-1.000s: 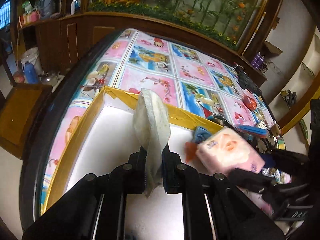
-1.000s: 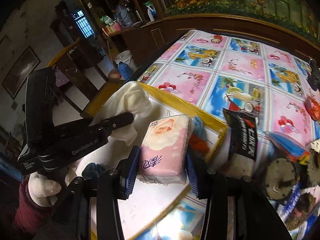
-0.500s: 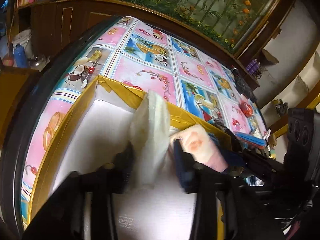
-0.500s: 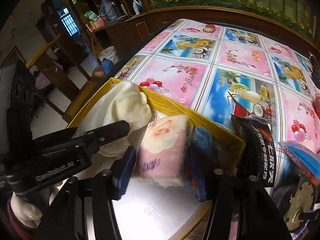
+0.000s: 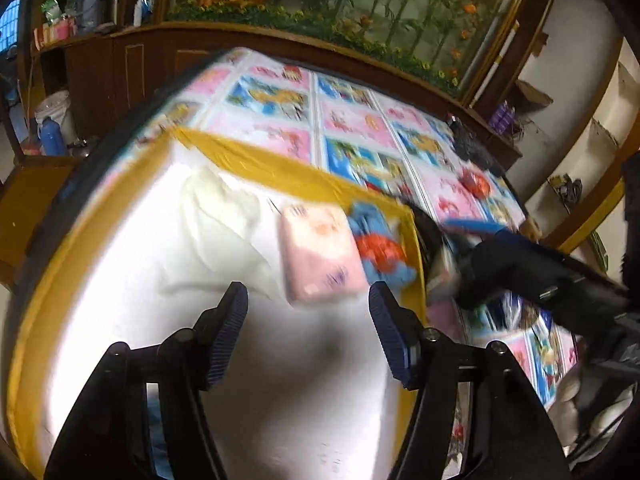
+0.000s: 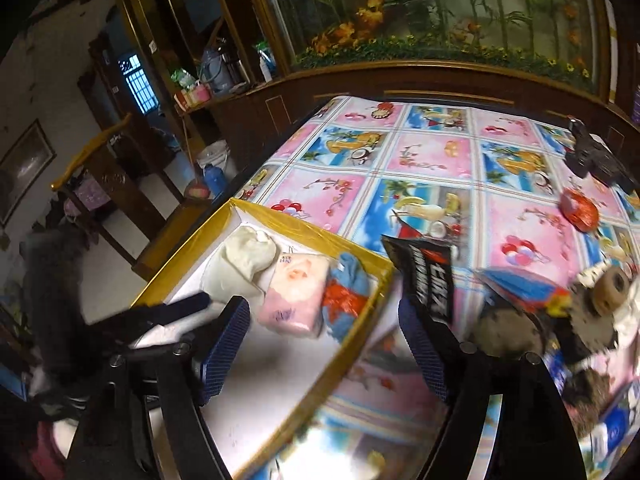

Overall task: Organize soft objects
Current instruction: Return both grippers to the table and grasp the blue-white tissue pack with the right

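Observation:
A white box with yellow taped rim (image 5: 280, 168) (image 6: 308, 228) sits on the table. Inside, along its far side, lie a white cloth (image 5: 224, 224) (image 6: 244, 260), a pink tissue pack (image 5: 320, 252) (image 6: 294, 296) and a blue and red soft toy (image 5: 380, 248) (image 6: 346, 296). My left gripper (image 5: 308, 320) is open and empty above the box floor, just short of the cloth and pack. My right gripper (image 6: 324, 340) is open and empty over the box's right rim; it also shows in the left wrist view (image 5: 520, 272).
A black packet (image 6: 424, 276), a blue flat item (image 6: 516, 284), round grey pieces (image 6: 512, 336), a red round object (image 6: 578, 208) and a black device (image 6: 596, 156) lie on the patterned tablecloth (image 6: 432, 160) to the right. A wooden chair (image 6: 104, 184) stands left.
Both grippers opened and drew back. The white cloth left my left gripper and the pink tissue pack left my right; both now lie in the box.

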Demonstrator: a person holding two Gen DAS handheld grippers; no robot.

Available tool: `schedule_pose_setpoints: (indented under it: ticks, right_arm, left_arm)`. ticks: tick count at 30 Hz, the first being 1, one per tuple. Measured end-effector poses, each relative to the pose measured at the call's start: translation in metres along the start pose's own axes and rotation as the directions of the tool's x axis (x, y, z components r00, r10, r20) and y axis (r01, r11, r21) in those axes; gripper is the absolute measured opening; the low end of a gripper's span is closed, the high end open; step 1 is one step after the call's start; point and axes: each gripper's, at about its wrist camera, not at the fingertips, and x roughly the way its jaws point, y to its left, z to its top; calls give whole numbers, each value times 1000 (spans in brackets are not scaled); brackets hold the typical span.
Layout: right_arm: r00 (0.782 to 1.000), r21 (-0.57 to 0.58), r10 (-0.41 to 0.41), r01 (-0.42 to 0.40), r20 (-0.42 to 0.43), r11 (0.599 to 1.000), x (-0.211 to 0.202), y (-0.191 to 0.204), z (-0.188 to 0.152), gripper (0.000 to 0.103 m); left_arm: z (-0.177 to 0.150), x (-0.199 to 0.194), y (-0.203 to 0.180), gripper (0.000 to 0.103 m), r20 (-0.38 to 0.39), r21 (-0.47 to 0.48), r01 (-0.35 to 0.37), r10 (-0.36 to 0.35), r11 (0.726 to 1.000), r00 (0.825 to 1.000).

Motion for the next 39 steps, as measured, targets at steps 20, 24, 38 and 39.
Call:
schedule_pose_setpoints:
  ticks: [20, 24, 38, 39]
  right_arm:
    - [972, 355, -207, 155, 113, 922, -181, -214, -127, 82]
    - [966, 449, -237, 169, 99, 877, -199, -254, -157, 84]
    - [981, 426, -193, 169, 15, 889, -179, -269, -168, 84]
    - [982, 426, -190, 169, 8, 889, -174, -269, -166, 84]
  left_arm:
    - [-19, -49, -78, 70, 83, -28, 55, -53, 998, 995]
    - [-32, -34, -130, 70, 0, 83, 105, -105, 991, 994]
    - [-71, 10, -204, 70, -154, 205, 135, -105, 969, 982]
    - [-71, 10, -205, 70, -153, 208, 132, -101, 969, 983]
